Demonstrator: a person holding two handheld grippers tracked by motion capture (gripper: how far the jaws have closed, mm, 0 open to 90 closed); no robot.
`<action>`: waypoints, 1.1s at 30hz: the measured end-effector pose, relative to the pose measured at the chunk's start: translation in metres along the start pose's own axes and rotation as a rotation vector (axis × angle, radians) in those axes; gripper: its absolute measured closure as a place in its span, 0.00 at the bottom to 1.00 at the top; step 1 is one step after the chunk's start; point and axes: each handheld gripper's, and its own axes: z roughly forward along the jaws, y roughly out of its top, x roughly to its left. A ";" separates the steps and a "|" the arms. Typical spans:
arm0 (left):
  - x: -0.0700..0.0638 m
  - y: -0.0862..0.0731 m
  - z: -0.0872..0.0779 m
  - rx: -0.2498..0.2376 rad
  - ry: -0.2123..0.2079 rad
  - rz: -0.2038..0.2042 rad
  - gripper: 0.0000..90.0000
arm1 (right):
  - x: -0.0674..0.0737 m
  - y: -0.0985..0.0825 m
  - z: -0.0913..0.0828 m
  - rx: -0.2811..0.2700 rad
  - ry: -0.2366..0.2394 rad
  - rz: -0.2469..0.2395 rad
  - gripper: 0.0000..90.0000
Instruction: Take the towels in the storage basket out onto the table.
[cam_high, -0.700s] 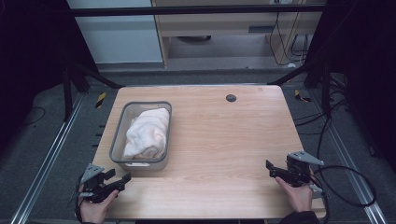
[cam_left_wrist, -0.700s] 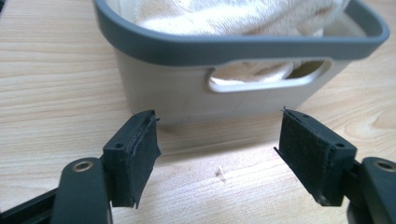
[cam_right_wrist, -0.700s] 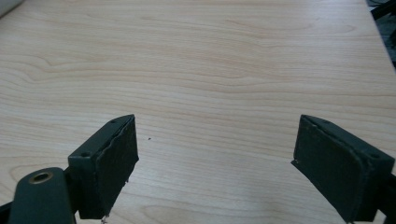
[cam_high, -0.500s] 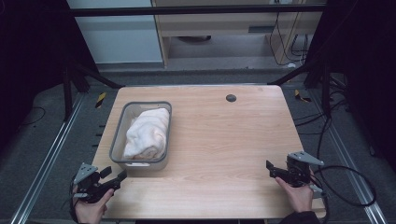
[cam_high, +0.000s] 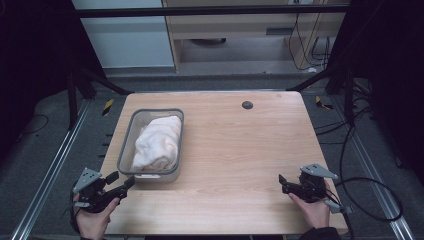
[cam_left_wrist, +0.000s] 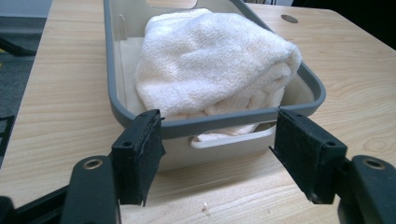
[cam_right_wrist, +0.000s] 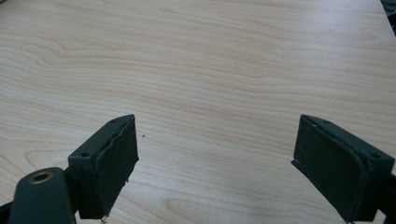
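The pale wooden table top (cam_high: 240, 150) is showing light tan grain with wavy darker streaks, and a small round dark grey cap (cam_high: 247, 105) is sitting in its surface. The grey plastic rectangular basin (cam_high: 126, 145) is showing a darker grey rim over paler, off-white walls and a white handle slot. The cream-white fluffy terry towel (cam_high: 157, 142) inside is looking evenly coloured, without any pattern. The left gripper (cam_high: 123, 182) and the right gripper (cam_high: 283, 183) are both showing matt black jaws, brass-coloured screw rings and light grey three-cornered plates.
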 end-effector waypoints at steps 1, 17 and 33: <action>0.001 0.003 0.000 0.002 -0.003 -0.001 0.35 | 0.001 0.001 0.000 0.007 -0.006 -0.007 0.15; -0.002 0.057 0.011 0.041 -0.013 0.042 0.30 | 0.013 0.004 0.002 0.029 -0.029 -0.067 0.15; -0.009 0.094 0.041 0.134 0.009 0.088 0.27 | 0.009 0.004 0.007 0.072 -0.047 -0.077 0.14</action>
